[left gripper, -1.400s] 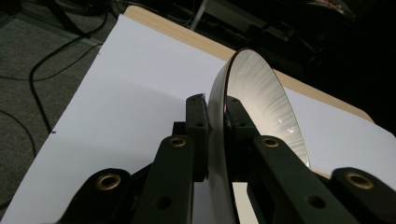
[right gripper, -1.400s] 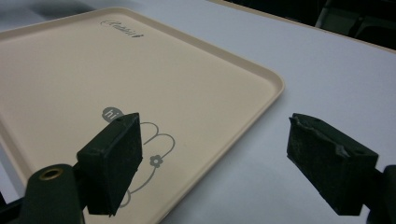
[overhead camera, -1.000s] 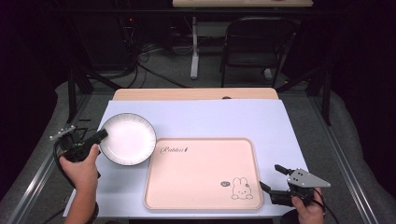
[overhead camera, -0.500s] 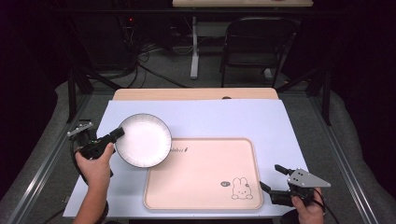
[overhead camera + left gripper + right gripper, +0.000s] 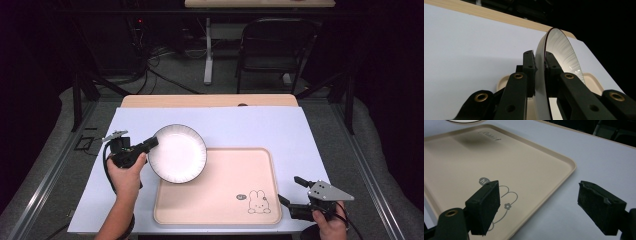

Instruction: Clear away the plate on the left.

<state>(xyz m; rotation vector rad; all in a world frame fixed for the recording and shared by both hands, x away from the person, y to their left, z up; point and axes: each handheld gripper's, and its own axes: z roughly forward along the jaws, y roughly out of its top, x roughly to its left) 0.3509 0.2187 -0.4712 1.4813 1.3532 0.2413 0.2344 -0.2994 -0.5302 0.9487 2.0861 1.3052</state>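
A round white plate (image 5: pixel 177 153) with a dark rim hangs above the top left corner of the beige tray (image 5: pixel 220 210). My left gripper (image 5: pixel 148 145) is shut on the plate's left edge. In the left gripper view the plate (image 5: pixel 561 52) stands edge-on, its rim pinched by my left gripper (image 5: pixel 539 65). My right gripper (image 5: pixel 294 190) rests near the tray's lower right corner, open with nothing between its fingers. In the right gripper view my right gripper (image 5: pixel 537 202) spans the tray's rim (image 5: pixel 567 171), beside a printed rabbit (image 5: pixel 504 197).
A pale lavender mat (image 5: pixel 260 127) covers the wooden table (image 5: pixel 210 100). A dark chair (image 5: pixel 272 47) and cables lie on the floor beyond the far edge. Metal frame rails run along both sides of the table.
My left gripper has carried the plate to the right, from the bare mat to over the tray's top left corner. The right gripper has stayed put.
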